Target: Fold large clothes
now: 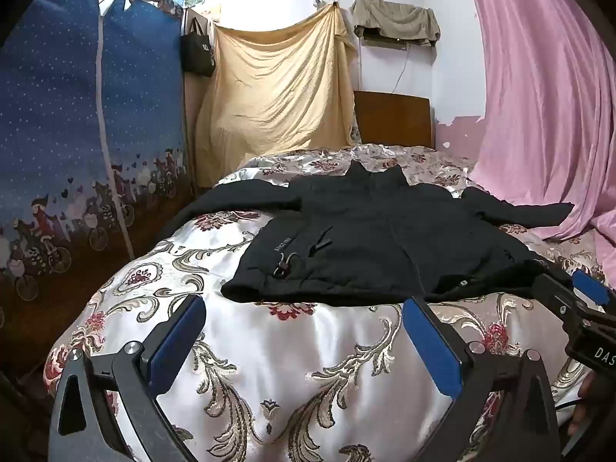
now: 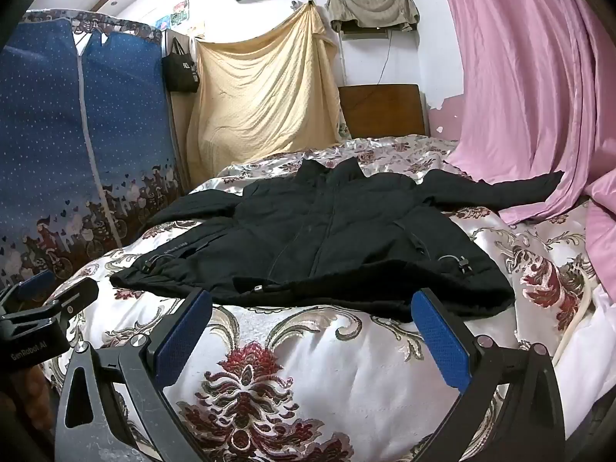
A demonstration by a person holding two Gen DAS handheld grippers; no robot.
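A large black jacket [image 1: 369, 238] lies spread front-up on the floral satin bedspread [image 1: 292, 354], both sleeves stretched out to the sides, collar toward the headboard. It also shows in the right wrist view [image 2: 327, 238]. My left gripper [image 1: 304, 319] is open and empty, just short of the jacket's near hem. My right gripper [image 2: 312, 315] is open and empty, its fingertips at the near hem. The right gripper also shows at the right edge of the left wrist view [image 1: 577, 300]; the left gripper shows at the left edge of the right wrist view [image 2: 46, 300].
A blue fabric wardrobe [image 1: 88, 134] stands left of the bed. A yellow cloth [image 1: 277, 88] hangs behind it. A wooden headboard [image 1: 392, 119] is at the far end. A pink curtain [image 1: 546, 107] drapes onto the bed's right side, near the jacket's right sleeve.
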